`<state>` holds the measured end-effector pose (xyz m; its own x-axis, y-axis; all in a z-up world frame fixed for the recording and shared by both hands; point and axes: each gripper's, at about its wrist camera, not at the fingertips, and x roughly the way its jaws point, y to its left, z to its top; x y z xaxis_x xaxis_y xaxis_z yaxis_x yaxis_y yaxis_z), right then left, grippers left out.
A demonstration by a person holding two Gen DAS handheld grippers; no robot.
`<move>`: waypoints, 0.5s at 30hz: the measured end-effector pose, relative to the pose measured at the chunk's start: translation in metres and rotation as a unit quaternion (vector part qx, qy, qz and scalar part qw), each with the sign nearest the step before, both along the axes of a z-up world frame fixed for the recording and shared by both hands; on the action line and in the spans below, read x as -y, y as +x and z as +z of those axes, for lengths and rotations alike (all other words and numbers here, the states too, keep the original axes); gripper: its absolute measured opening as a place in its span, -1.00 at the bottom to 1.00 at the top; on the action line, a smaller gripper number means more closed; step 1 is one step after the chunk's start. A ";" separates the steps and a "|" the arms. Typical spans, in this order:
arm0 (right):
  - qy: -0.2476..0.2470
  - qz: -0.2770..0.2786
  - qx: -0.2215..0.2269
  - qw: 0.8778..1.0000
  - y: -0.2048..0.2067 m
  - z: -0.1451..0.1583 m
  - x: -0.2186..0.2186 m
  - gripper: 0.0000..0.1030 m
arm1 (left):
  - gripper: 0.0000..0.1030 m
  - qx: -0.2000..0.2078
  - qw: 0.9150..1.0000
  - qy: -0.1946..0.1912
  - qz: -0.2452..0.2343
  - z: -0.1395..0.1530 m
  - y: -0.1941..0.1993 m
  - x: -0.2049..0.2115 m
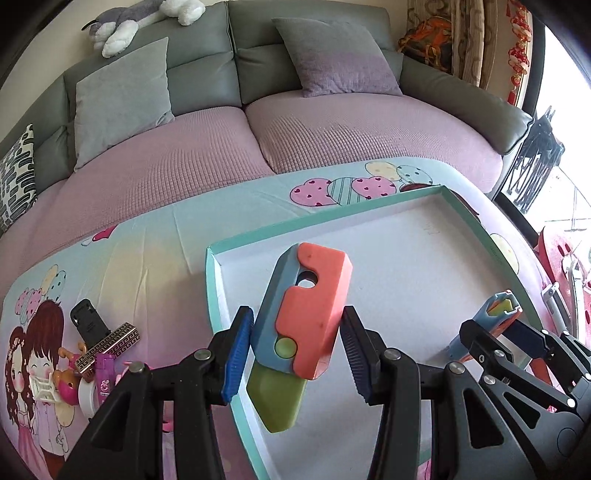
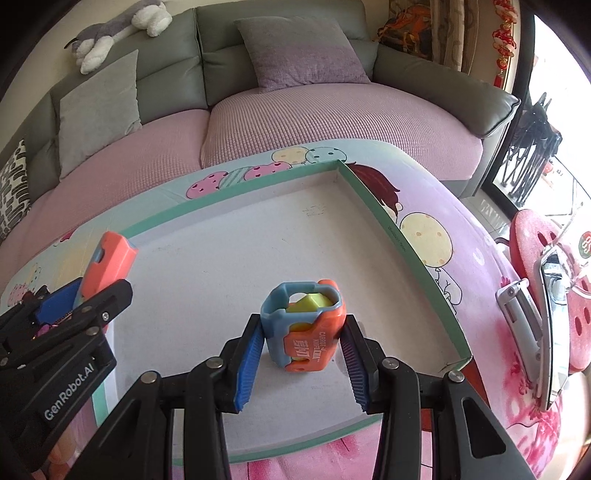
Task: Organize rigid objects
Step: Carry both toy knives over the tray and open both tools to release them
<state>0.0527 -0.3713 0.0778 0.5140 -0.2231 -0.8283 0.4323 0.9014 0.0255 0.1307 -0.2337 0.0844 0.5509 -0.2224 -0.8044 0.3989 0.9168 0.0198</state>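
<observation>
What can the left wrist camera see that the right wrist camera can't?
Only the left wrist view shows the pile of small things on the cloth left of the tray, and the green tip of the toy knife in the left gripper.

Only the right wrist view shows the red stool and the writing on the second toy knife in the right gripper.

Both show the white tray, both toys, the sofa and the plush dog.
</observation>
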 end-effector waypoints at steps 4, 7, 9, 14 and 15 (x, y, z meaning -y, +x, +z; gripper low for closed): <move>0.007 0.000 0.004 1.000 -0.001 0.000 0.003 -0.12 | -0.02 -0.003 1.000 0.006 0.005 -0.004 0.001 0.003; 0.013 -0.001 0.007 1.000 -0.002 0.000 0.004 -0.12 | -0.02 -0.002 1.000 0.010 0.009 -0.005 0.003 0.004; 0.015 -0.001 0.008 1.000 -0.002 0.000 0.005 -0.12 | -0.02 -0.003 1.000 0.010 0.014 -0.006 0.004 0.003; 0.014 0.001 0.008 1.000 -0.001 0.000 0.004 -0.12 | 0.09 0.000 1.000 0.009 0.027 -0.005 0.004 -0.003; 0.014 0.001 0.008 1.000 -0.001 0.000 0.004 -0.12 | 0.13 0.001 0.999 0.010 0.030 -0.004 0.004 -0.005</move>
